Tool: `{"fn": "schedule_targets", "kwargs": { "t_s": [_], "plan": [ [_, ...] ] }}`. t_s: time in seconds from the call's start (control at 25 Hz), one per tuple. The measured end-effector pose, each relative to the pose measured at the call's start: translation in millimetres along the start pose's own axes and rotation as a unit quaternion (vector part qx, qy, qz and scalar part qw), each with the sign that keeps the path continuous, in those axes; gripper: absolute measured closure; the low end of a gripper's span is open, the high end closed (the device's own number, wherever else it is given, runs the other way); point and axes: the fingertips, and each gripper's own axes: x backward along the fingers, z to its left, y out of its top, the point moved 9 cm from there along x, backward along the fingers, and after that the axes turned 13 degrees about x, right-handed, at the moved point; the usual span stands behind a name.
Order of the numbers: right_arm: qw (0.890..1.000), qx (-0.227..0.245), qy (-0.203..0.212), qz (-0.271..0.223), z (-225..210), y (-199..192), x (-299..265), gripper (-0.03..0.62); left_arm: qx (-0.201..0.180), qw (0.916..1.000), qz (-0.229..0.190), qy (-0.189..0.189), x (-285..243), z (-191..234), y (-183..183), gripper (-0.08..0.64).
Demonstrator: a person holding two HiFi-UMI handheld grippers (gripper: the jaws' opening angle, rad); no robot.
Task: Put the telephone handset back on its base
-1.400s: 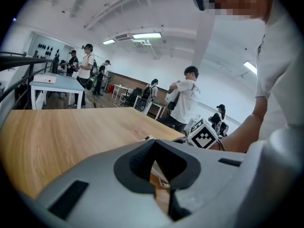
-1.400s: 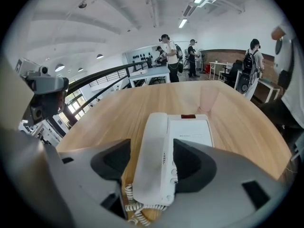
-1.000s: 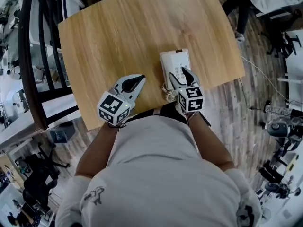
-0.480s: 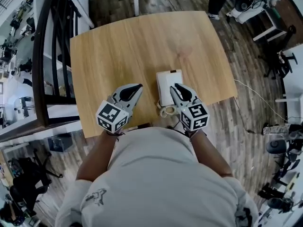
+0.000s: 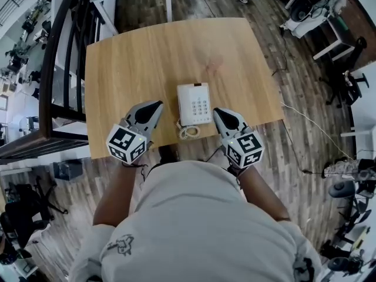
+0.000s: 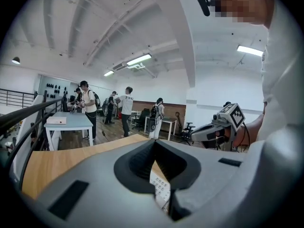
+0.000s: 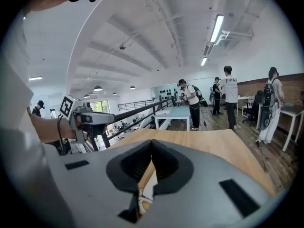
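So the phone [image 5: 194,103] is sitting on the wooden table [image 5: 147,57], close to the front edge, right between the two tools. The handset [image 5: 184,103] looks to be lying on the left side of the base, keypad [image 5: 200,106] to its right, and the curly cord [image 5: 188,132] is bunched up at the near end.

The left tool [image 5: 155,104] is off to the phone's left, not touching it, with its jaws closed together and nothing in them. The right tool [image 5: 218,111] is just beside the phone's near right corner, jaws also pressed together and empty. Both hover over the table's front edge, tips pointing away from the person.
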Motion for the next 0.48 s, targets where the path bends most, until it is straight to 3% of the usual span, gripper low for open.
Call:
{"fn": "schedule_targets", "kwargs": {
  "t_s": [0.48],
  "plan": [
    [0.994,0.029,0.097,-0.035,10,-22,96,0.588,-0.001,0.9993,-0.001,0.038,28,-124,-45,0.554]
  ]
}}
